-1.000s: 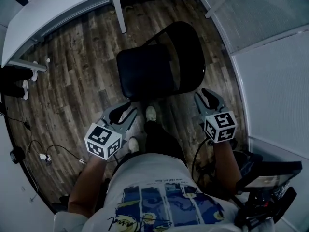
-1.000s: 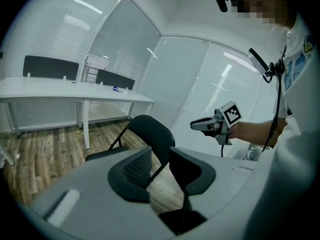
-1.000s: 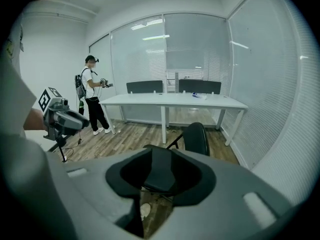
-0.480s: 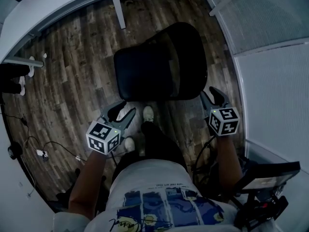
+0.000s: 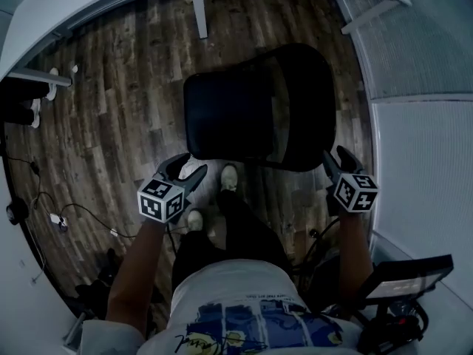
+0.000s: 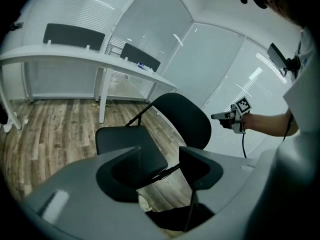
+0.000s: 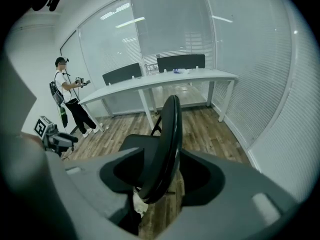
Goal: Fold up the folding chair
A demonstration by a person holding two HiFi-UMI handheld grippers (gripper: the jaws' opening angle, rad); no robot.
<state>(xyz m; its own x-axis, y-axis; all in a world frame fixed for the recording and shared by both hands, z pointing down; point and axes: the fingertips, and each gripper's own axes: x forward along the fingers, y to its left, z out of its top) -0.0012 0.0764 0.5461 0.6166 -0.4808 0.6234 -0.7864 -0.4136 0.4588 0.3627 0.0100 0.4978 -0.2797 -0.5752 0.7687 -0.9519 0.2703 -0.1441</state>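
The black folding chair stands unfolded on the wood floor, its seat point(image 5: 225, 117) toward me and its rounded backrest point(image 5: 307, 106) to the right. My left gripper point(image 5: 186, 170) hovers just off the seat's near left corner, jaws opening; the seat point(image 6: 125, 141) and a thin frame bar show past them, nothing pressed. My right gripper point(image 5: 338, 159) is at the backrest's right edge, jaws opening. In the right gripper view the backrest's rim point(image 7: 167, 134) stands edge-on between the wide jaws with gaps on both sides. The right gripper point(image 6: 232, 118) also shows in the left gripper view.
A long white desk point(image 5: 89, 13) with a leg point(image 5: 198, 9) runs behind the chair. Glass walls with blinds point(image 5: 421, 124) close the right side. Cables point(image 5: 66, 220) trail on the floor at left. My white shoes point(image 5: 229, 176) are right by the seat. Another person point(image 7: 67, 101) stands far off.
Both grippers sank and closed in on the chair: the left toward the seat's corner, the right out to the backrest's edge. Both pairs of jaws spread wider.
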